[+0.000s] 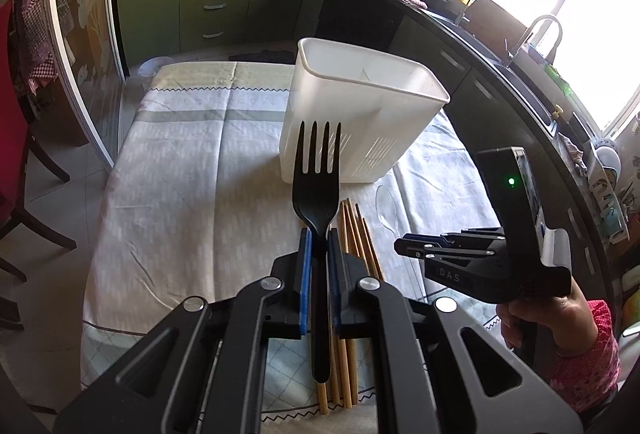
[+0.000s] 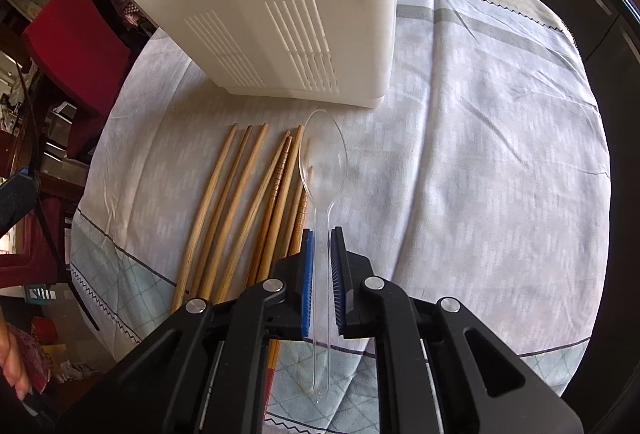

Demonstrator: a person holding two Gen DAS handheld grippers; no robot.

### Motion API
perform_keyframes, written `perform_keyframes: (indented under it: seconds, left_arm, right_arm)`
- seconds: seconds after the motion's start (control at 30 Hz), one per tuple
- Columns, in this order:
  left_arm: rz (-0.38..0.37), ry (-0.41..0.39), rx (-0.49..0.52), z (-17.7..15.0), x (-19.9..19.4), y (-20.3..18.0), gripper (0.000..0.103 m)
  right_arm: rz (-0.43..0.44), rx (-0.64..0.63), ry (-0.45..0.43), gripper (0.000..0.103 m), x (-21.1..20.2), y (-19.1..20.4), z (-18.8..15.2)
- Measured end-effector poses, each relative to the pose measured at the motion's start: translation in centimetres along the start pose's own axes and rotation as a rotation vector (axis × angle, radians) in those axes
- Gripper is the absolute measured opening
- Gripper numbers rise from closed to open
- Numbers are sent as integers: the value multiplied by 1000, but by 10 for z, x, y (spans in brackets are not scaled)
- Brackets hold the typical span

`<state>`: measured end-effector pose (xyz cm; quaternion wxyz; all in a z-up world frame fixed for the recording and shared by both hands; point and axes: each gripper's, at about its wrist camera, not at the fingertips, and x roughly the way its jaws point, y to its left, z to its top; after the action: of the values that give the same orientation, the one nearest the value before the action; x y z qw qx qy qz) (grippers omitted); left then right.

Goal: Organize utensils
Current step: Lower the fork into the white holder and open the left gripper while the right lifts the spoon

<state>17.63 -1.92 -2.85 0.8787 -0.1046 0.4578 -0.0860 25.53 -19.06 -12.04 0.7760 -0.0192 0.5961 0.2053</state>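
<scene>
My left gripper is shut on the handle of a black plastic fork, tines pointing up toward the white slotted utensil holder. In the right wrist view, my right gripper is shut on the handle of a clear plastic spoon, whose bowl points at the base of the holder. Several wooden chopsticks lie on the cloth just left of the spoon. They also show beneath the fork as chopsticks. The right gripper appears to the right of the fork, held by a hand.
A pale patterned tablecloth covers the table. A red chair stands beyond its left edge. Green kitchen cabinets are at the back, and a dark counter with a sink tap runs along the right.
</scene>
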Motion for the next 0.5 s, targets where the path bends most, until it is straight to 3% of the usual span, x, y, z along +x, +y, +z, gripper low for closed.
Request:
perform_keyframes:
  seconds: [0.17, 0.5]
  left_arm:
    - [-38, -101, 13, 28, -26, -11, 8]
    - [-37, -475, 70, 112, -60, -41, 8]
  right_arm:
    - [66, 2, -125, 10, -36, -12, -20]
    - [152, 9, -291, 10, -95, -37, -56]
